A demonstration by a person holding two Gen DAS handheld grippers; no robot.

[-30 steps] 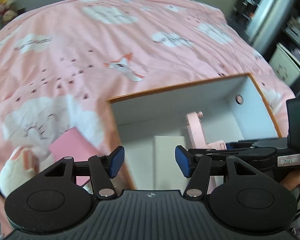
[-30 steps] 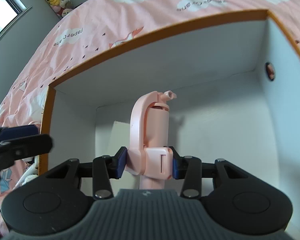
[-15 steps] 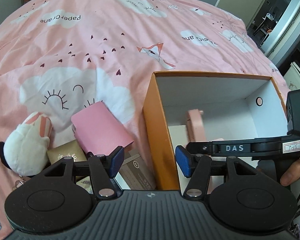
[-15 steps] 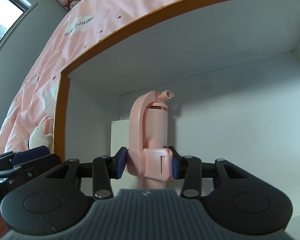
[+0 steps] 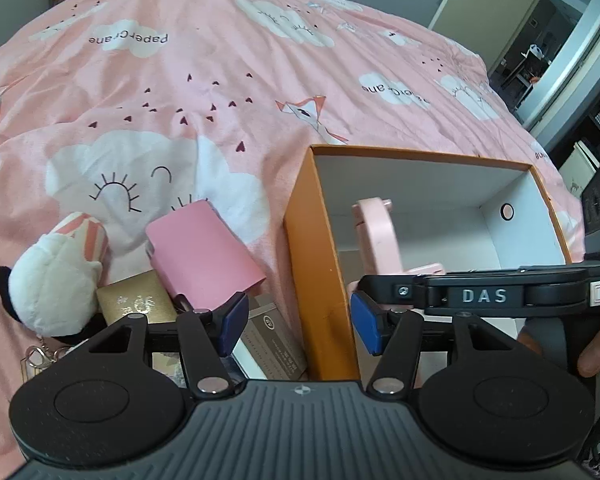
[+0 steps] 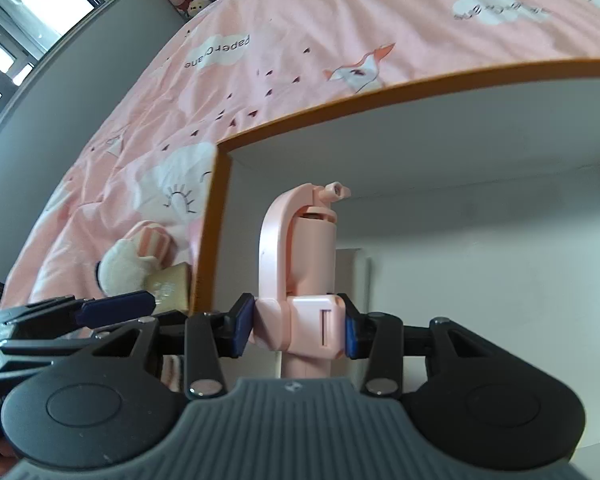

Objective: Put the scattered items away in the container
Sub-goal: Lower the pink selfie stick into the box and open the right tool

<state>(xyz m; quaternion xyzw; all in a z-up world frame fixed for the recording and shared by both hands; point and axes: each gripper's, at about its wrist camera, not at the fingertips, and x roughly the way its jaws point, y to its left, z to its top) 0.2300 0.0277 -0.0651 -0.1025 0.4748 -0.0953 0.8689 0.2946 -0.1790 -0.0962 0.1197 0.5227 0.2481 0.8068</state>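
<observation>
I have the right claw [image 6: 297,326] pinching a pale pink plastic gadget [image 6: 300,272], its blue pads [image 6: 242,326] pressed against the boxy lower block on both sides. The gadget looks like a folded handheld stick: a rounded cylinder body standing upright, a curved arm arching over its top, a small angled nub at the crown, and a narrow slot on the square base where I grip it. It sits inside the orange box [image 6: 216,208], near the box's left wall and above its white floor; I cannot tell whether its foot touches that floor. A flat white card [image 6: 350,272] stands just behind it inside the box.

From the left wrist view the same gadget [image 5: 376,236] shows over the box [image 5: 312,264] wall, with the right claw's black body [image 5: 484,294] reaching in from the box's right side and a person's fingers [image 5: 596,354] on its handle. My left claw [image 5: 298,328] is spread with nothing between its pads, hovering over the box's near left corner, the orange wall running between the pads.

Outside the box, on the pink cloud-print bedspread [image 5: 180,92], the remaining bits lie just left of the box's left wall: a flat pink case [image 5: 204,256], a gold packet [image 5: 136,302], a grey-brown carton [image 5: 272,340] touching the wall, and a white plush toy [image 5: 56,276] with striped ears farthest from the box.
</observation>
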